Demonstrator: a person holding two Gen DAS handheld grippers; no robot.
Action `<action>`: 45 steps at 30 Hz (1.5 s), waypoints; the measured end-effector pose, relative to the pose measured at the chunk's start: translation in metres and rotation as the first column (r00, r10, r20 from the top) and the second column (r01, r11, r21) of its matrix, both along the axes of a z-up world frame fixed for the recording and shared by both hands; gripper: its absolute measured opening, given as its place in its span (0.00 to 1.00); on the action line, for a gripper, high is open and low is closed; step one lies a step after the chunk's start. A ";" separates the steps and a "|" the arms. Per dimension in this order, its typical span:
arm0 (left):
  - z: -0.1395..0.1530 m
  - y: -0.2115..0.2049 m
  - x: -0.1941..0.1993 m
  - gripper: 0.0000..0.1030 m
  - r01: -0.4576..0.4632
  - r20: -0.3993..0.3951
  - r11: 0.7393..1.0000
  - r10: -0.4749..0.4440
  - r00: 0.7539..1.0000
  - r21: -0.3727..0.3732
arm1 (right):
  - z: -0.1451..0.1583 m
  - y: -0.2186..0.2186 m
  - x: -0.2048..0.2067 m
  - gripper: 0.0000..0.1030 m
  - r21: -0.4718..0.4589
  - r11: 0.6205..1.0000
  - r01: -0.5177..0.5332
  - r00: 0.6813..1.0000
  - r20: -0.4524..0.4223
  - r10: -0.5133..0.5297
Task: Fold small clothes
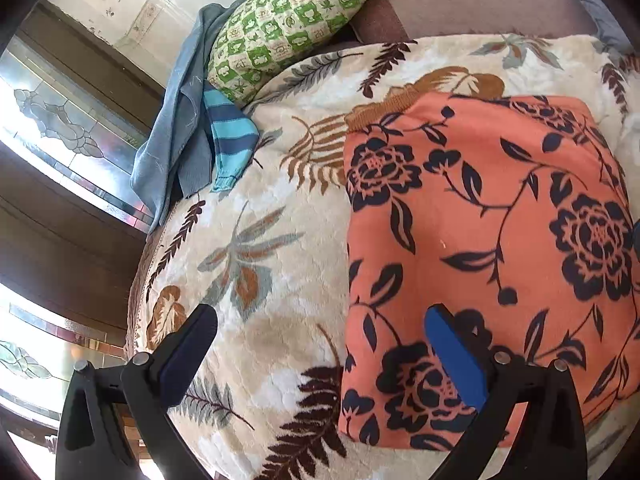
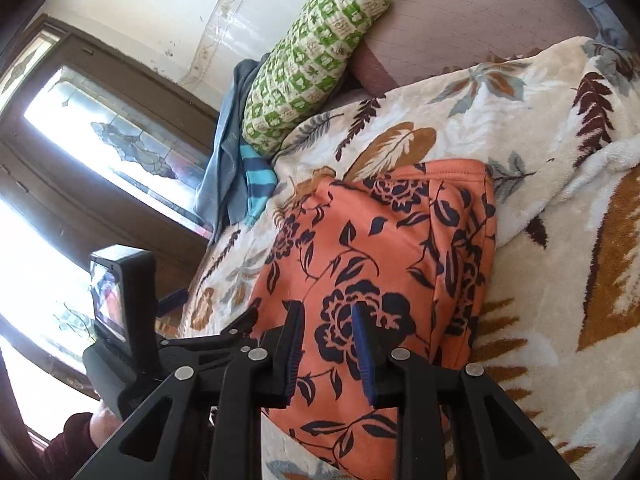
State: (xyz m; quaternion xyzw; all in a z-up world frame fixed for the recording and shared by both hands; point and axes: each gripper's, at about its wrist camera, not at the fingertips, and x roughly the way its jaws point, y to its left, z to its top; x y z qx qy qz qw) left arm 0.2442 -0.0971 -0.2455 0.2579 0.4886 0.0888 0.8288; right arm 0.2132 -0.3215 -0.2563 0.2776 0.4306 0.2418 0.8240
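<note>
An orange garment with dark navy flowers [image 1: 480,240] lies folded flat on a cream leaf-patterned blanket [image 1: 272,200]; it also shows in the right wrist view [image 2: 380,248]. My left gripper [image 1: 320,320] is open and empty, its jaws wide apart, straddling the garment's left edge just above the blanket. My right gripper [image 2: 326,320] hovers over the garment's near part, jaws a narrow gap apart and holding nothing. The left gripper's body and camera screen [image 2: 116,300] show at the left of the right wrist view.
A green checked pillow [image 1: 288,20] lies at the bed's far end. Blue clothes [image 1: 180,128] and a striped turquoise garment [image 1: 232,136] hang at the bed edge by the window [image 1: 60,128]. A mauve cushion [image 2: 460,20] sits behind. The blanket bunches up at the right [image 2: 580,168].
</note>
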 end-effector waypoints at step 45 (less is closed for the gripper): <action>-0.038 0.013 0.013 1.00 0.051 -0.143 0.993 -0.067 0.987 -0.110 | -0.013 0.015 -0.005 0.27 -0.129 0.988 -0.085 0.995 -0.054 0.079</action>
